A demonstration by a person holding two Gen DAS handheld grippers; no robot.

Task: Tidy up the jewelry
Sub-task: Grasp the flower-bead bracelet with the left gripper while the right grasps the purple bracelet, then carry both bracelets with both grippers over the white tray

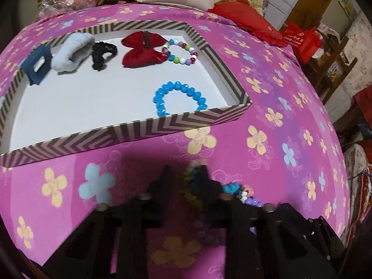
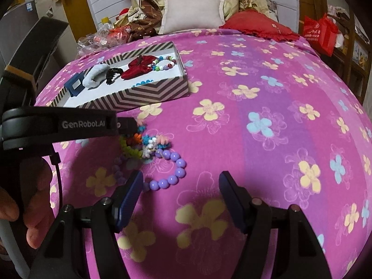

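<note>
On the pink flowered bedspread lies a fuzzy multicoloured bracelet [image 2: 137,146], tangled with a purple bead bracelet [image 2: 177,164]. My left gripper [image 1: 186,176] points down at the fuzzy bracelet [image 1: 189,186] and is shut on it; the picture is blurred there. From the right wrist view, the left gripper [image 2: 132,125] reaches in from the left onto that bracelet. My right gripper [image 2: 181,179] stands open just in front of the purple beads, with nothing held. Behind them sits a chevron-striped tray [image 1: 139,130] holding a blue bead bracelet [image 1: 179,100], a mixed bead bracelet [image 1: 181,51], a red bow [image 1: 141,50] and hair ties.
The tray [image 2: 139,95] also holds a blue hair claw [image 1: 37,64], a white scrunchie [image 1: 72,54] and a black one [image 1: 102,53]. Pillows [image 2: 193,14] and plastic bags line the far edge. A red bag [image 2: 319,32] stands at the right. A person's hand [image 2: 34,209] holds the left gripper.
</note>
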